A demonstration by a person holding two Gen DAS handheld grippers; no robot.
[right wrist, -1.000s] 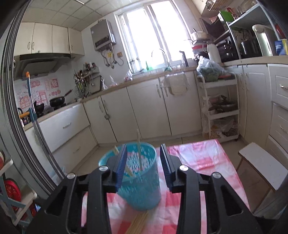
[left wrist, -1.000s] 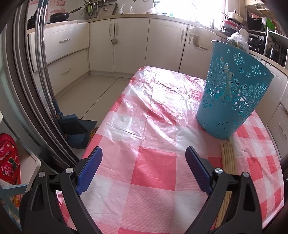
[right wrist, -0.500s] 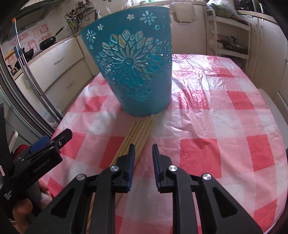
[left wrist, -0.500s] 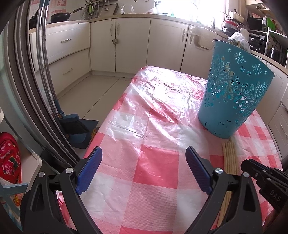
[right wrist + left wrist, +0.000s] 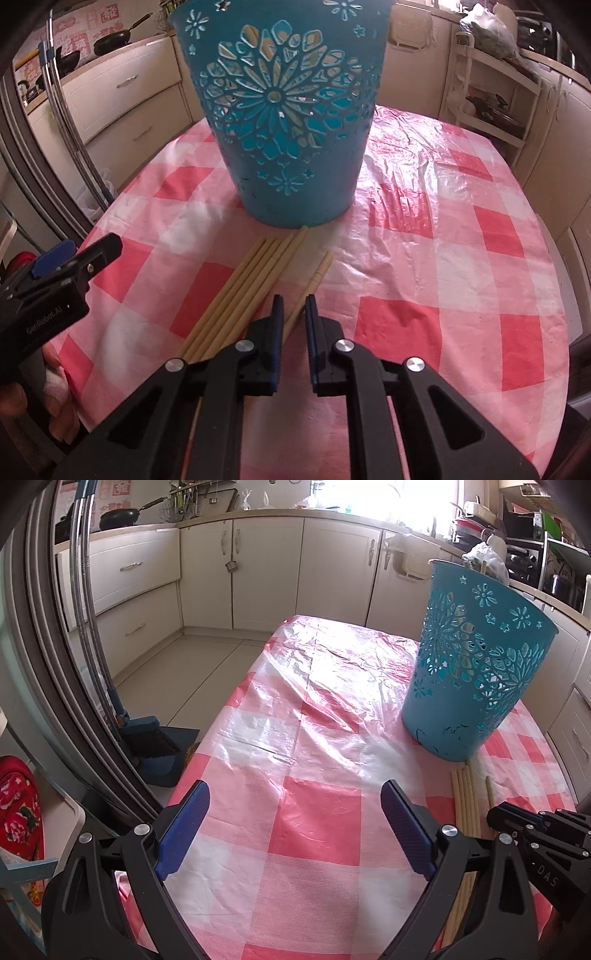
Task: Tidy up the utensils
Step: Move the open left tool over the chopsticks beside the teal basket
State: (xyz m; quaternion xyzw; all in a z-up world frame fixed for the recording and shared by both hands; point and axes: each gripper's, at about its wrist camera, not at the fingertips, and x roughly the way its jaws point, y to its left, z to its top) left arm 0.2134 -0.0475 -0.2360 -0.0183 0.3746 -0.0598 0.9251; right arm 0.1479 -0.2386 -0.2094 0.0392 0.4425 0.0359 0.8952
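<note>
A teal cut-out basket (image 5: 288, 122) stands on the pink checked tablecloth (image 5: 461, 258), with a few chopsticks (image 5: 480, 566) poking above its rim. A bundle of pale wooden chopsticks (image 5: 251, 288) lies in front of it. One single chopstick (image 5: 317, 273) lies apart, to the right of the bundle. My right gripper (image 5: 294, 314) is low over the table, its jaws closing on that single chopstick's near part. My left gripper (image 5: 293, 788) hangs wide open over bare cloth, left of the basket (image 5: 476, 672), holding nothing. From the left wrist view the right gripper (image 5: 495, 816) reaches in beside the bundle (image 5: 465, 797).
The table's left edge drops to a tiled floor with a broom and dustpan (image 5: 151, 746). Cream cabinets (image 5: 266, 572) line the walls. A white shelf cart (image 5: 491, 96) stands beyond the far right of the table. A person's hand (image 5: 22, 398) holds the left gripper.
My right gripper came down from above the basket to the chopsticks on the table and its jaws narrowed. One chopstick now lies apart from the bundle. The left gripper stayed put.
</note>
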